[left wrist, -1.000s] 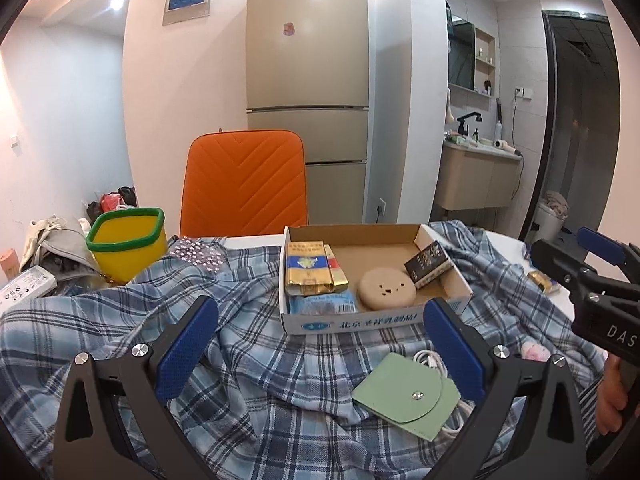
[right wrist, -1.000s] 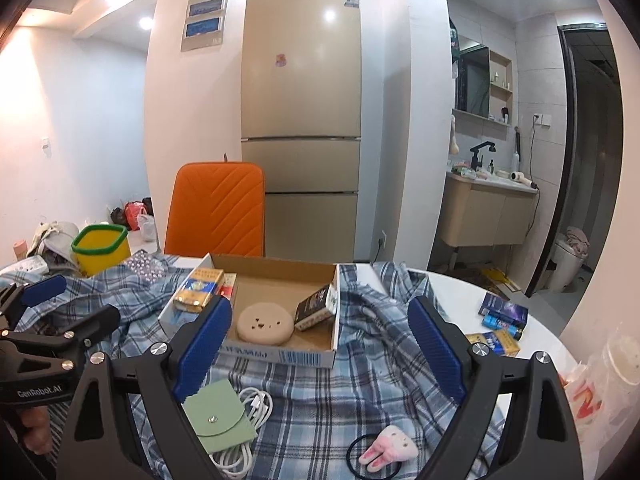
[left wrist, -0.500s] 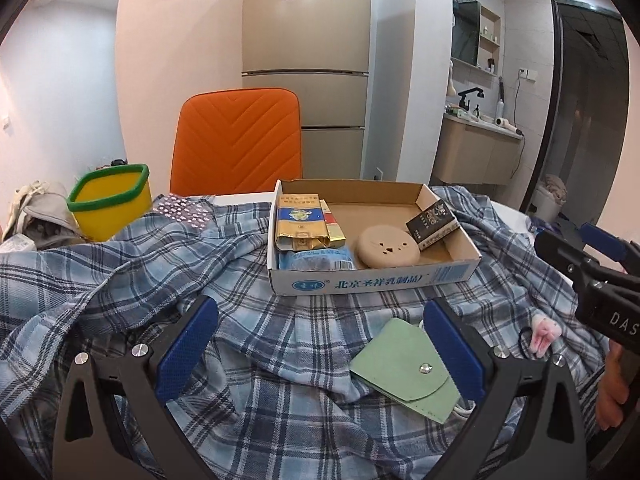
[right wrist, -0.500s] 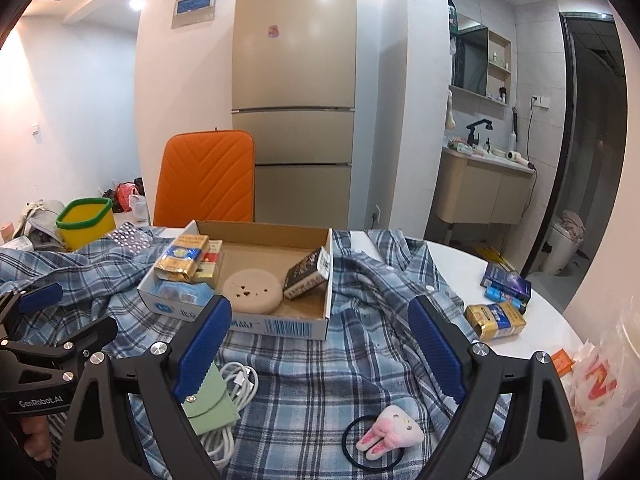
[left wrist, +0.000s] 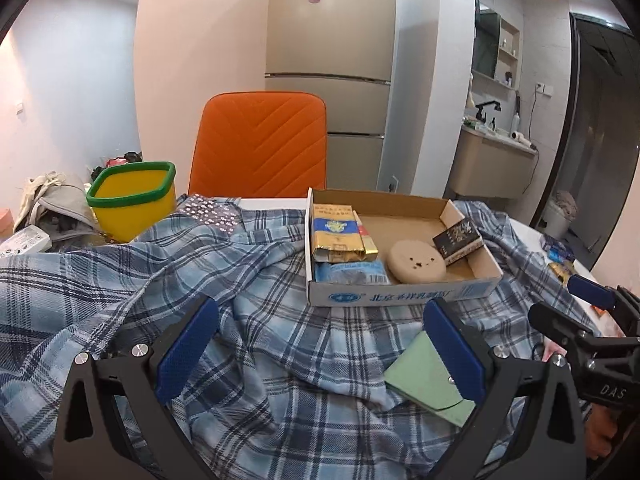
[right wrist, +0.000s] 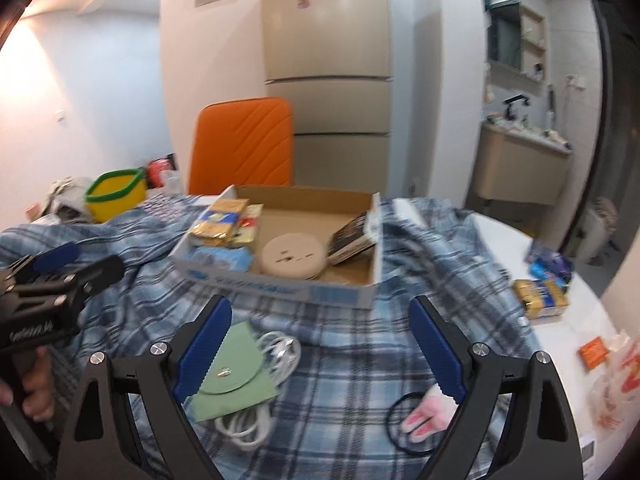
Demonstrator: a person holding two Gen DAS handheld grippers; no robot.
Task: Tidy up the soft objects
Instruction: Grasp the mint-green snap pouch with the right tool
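On table, left to right: yellow bin (left wrist: 132,200), blue plaid shirt (left wrist: 248,320) spread under the cardboard box (left wrist: 400,296), green pouch (right wrist: 232,376) lying on it. Left gripper (left wrist: 320,344) and right gripper (right wrist: 320,344) both spread wide above shirt, holding nothing.

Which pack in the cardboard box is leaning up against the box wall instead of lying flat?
The black pack, propped against the cardboard box wall beside the round beige pad; the gold-and-blue pack lies flat.
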